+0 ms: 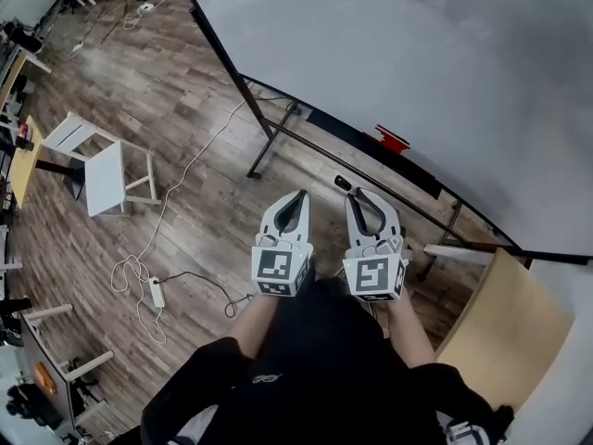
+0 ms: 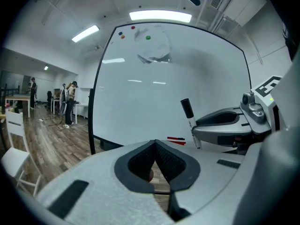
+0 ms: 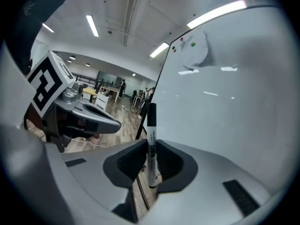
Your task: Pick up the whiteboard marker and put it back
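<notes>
Jaws, right: the right gripper [image 3: 151, 146] is closed on the marker [image 3: 151, 139], its black ribbed pads pressing on the barrel from both sides.
Jaws, left: the left gripper [image 2: 155, 145] has its tips pressed together with nothing between them; only floor shows through the gap behind the pads.
Marker position: it is pinched near the jaw tips. The lower part of the barrel sits between the pads, and the capped end stands clear above them.
Marker direction: its long axis runs across the jaws and is nearly upright in the right gripper view, cap end up. From the left gripper view the marker [image 2: 190, 120] leans slightly, with the cap up and to the left.
Marker look: a slim round stick with a white barrel carrying dark print and a black cap.
Head view: the right gripper [image 1: 363, 200] and left gripper [image 1: 298, 202] are side by side, near each other, and point toward the whiteboard [image 1: 417, 82]. The black cap [image 1: 342, 183] pokes out past the right tips.
Whiteboard: a smooth, pale, glossy panel in a dark frame on a stand, with a small red item [image 1: 393, 140] at its bottom edge.
Floor: wood-grain planks [image 1: 185, 128], with a white chair [image 1: 102, 170] well off to the left.
</notes>
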Demonstrator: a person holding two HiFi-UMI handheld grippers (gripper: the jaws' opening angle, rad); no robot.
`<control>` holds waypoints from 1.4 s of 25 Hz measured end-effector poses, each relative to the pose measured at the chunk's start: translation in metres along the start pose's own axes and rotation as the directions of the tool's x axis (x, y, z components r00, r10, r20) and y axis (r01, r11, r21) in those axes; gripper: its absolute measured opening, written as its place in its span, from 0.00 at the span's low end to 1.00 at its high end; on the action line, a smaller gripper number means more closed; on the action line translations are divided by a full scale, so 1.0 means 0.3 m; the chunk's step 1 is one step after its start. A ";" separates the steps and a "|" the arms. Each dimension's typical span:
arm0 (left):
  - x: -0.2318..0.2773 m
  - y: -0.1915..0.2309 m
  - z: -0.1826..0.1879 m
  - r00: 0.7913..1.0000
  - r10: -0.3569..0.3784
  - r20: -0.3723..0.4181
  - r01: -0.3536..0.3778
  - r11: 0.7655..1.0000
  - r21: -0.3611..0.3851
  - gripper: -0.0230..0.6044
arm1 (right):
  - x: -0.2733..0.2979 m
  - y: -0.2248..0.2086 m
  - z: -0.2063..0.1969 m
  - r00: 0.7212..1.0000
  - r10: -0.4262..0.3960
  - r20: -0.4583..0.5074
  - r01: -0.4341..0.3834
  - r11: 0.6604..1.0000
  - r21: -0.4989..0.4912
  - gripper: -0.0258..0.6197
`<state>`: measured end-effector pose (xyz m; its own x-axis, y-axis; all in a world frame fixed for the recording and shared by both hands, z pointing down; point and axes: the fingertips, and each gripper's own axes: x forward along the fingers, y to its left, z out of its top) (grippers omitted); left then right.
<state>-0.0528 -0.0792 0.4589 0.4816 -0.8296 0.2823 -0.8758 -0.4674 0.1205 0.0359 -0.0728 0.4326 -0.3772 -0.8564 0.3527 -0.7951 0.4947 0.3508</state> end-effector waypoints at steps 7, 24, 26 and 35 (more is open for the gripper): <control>0.097 0.248 -0.012 0.998 -0.068 -0.006 0.068 0.997 -0.045 0.04 | 0.238 0.089 0.011 0.987 0.002 -0.158 -0.019 0.994 -0.104 0.12; 0.327 0.504 -0.130 0.982 -0.164 -0.090 0.157 0.984 -0.086 0.04 | 0.618 -0.009 -0.208 0.861 -0.056 -0.505 -0.093 0.960 -0.265 0.12; 0.352 0.511 -0.126 0.983 -0.156 -0.102 0.148 0.986 -0.078 0.04 | 0.653 -0.026 -0.244 0.847 -0.039 -0.530 -0.113 0.961 -0.252 0.12; 0.499 0.559 -0.186 0.978 -0.120 -0.171 0.106 0.990 -0.092 0.04 | 0.812 -0.069 -0.412 0.777 0.049 -0.627 -0.228 0.952 -0.207 0.12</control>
<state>-0.1292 -0.2648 0.5745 0.5708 -0.7029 0.4244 -0.8192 -0.5224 0.2367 0.0192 -0.2735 0.6183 -0.0345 -0.5480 0.8357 -0.5725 0.6962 0.4329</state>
